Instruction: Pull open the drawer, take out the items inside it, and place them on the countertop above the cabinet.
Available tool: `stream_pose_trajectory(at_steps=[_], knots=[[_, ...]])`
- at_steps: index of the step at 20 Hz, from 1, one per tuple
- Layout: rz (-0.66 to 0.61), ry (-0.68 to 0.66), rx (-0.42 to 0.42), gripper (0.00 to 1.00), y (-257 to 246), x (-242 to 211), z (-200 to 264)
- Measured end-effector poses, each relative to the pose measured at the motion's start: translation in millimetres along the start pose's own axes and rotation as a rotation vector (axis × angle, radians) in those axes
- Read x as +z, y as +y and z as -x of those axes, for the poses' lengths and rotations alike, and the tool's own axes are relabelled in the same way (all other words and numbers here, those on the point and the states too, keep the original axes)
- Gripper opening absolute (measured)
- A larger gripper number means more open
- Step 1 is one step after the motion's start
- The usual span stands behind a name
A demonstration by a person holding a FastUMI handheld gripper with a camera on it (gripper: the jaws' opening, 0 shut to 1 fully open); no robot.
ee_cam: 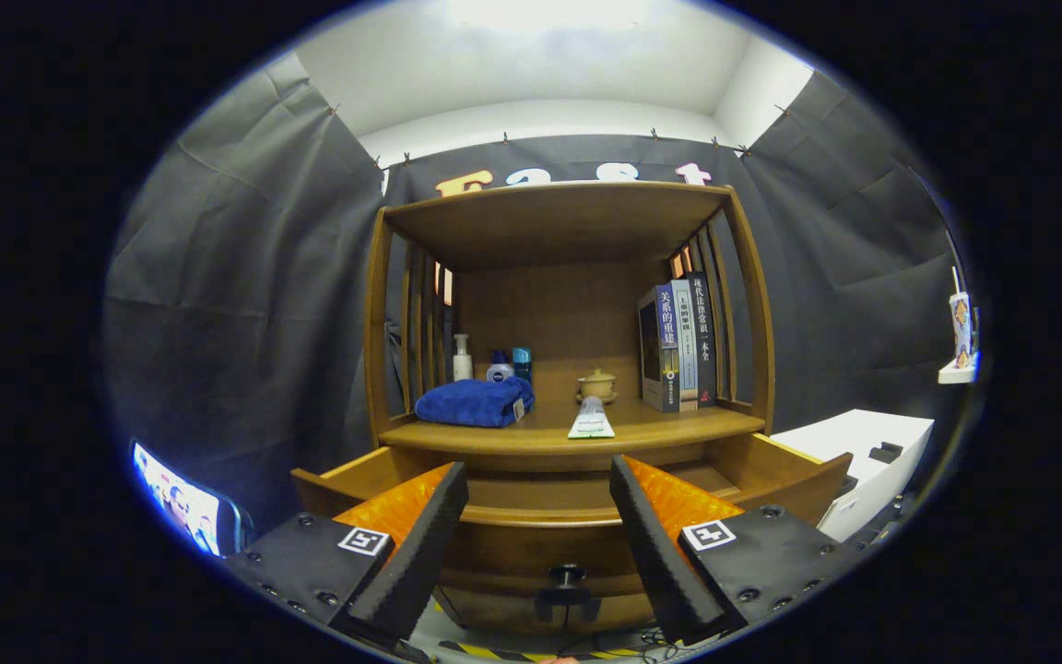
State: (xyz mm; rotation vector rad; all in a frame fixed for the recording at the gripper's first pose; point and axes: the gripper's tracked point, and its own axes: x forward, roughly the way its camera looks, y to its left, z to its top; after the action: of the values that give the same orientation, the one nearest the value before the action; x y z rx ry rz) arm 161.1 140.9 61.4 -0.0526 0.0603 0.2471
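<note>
The wooden cabinet's drawer (540, 516) stands pulled open toward me, its dark knob (568, 579) low between my fingers. My gripper (540, 480) is open, holding nothing, hovering over the drawer's front rail. Beyond the fingers, on the countertop (669, 426), lie a folded blue towel (476, 403) and a white-green tube (591, 422). A small ceramic lidded cup (596, 385) sits behind the tube. What lies in the drawer is hidden by its front rail and my fingers.
Small bottles (494, 364) stand behind the towel; upright books (678, 346) lean at the countertop's right end under the upper shelf (554, 217). A white box (863, 452) sits right of the cabinet, a lit screen (179, 507) at the left. A cup rests on a small ledge (960, 355).
</note>
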Motion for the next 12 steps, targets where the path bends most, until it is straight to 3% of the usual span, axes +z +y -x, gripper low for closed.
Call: stream_pose_trajectory(at_steps=[12], knots=[[0.033,0.119,-0.064,0.99,-15,-82,-14]])
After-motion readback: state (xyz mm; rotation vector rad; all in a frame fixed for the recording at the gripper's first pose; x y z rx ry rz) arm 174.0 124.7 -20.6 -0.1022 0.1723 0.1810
